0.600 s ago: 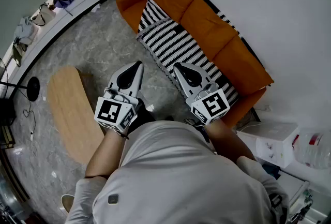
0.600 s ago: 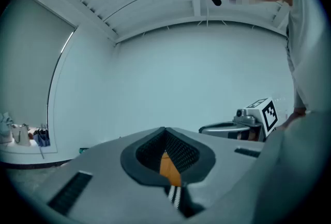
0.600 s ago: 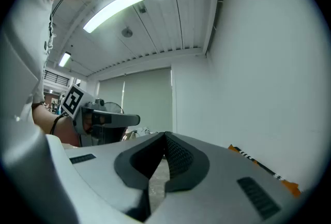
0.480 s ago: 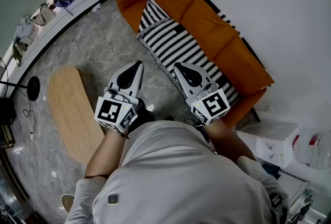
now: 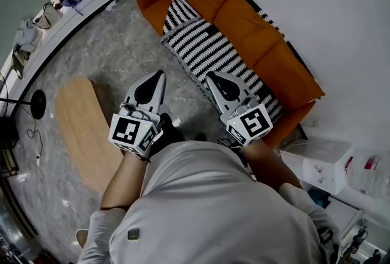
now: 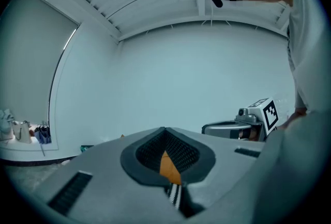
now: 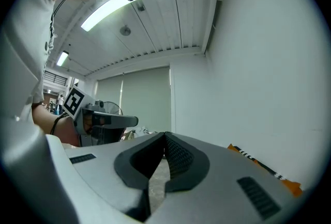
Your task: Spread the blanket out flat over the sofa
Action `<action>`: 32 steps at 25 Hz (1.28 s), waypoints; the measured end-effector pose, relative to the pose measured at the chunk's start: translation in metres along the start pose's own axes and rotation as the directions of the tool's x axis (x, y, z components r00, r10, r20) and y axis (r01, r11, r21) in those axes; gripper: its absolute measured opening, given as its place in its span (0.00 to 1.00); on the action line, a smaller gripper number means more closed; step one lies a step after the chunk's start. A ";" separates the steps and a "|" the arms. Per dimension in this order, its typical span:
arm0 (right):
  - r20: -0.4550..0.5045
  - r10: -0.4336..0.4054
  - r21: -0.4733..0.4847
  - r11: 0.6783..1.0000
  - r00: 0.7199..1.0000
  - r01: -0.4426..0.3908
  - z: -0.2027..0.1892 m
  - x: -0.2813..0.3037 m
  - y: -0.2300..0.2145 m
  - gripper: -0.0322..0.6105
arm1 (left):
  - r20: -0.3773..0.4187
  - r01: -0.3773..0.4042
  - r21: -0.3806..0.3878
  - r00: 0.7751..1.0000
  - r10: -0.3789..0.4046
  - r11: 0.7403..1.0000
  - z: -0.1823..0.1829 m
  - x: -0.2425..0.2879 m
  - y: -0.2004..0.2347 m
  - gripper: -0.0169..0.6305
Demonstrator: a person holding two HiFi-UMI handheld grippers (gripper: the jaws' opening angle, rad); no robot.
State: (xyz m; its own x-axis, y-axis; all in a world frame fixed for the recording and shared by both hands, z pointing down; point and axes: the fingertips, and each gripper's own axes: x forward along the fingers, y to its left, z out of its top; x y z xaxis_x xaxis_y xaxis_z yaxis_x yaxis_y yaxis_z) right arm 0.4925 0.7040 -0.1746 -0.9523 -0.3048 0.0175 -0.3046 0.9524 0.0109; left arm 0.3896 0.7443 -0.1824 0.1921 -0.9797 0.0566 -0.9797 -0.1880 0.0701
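I am holding both tongs level in front of me, well short of the sofa, and neither is carrying anything. The left tongs are sitting with their jaws together, with only a thin slit showing orange and stripes beyond. The right tongs are pressed together the same way. The black-and-white striped blanket is lying along the seat, rumpled and doubled up at the far end by the armrest. Its front edge is hanging toward the floor, and a strip of the same pattern is peeking over the top of the backrest. I am judging it to be soft, light and limp, a cloth that will sag and drag rather than move as a sheet, so a pinch in the middle would only bunch it. I am thinking the better holds are on the hem, one set of tongs toward each end of the hanging front edge, well apart, so the cloth is pulling taut between them.
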 end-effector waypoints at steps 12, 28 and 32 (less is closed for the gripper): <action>-0.043 -0.046 -0.002 0.999 0.998 0.046 -0.007 0.107 -0.006 0.09 | 0.011 0.007 -0.009 1.000 -0.007 1.000 0.002 0.005 0.113 0.04; -0.100 -0.096 0.025 0.995 0.990 0.098 -0.016 0.238 -0.014 0.09 | -0.019 0.060 -0.037 0.998 -0.060 0.998 0.006 0.023 0.247 0.04; -0.105 -0.090 0.041 0.995 0.990 0.094 -0.026 0.258 -0.037 0.09 | -0.036 0.056 -0.034 0.998 -0.057 0.998 0.002 0.044 0.264 0.04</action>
State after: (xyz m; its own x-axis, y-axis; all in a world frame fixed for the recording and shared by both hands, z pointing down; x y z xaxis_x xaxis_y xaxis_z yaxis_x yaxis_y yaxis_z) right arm 0.2583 0.5900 -0.1448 -0.9137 -0.3879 0.1210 -0.3937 0.9188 -0.0280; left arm 0.1391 0.6510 -0.1637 0.2495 -0.9644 0.0880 -0.9649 -0.2399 0.1072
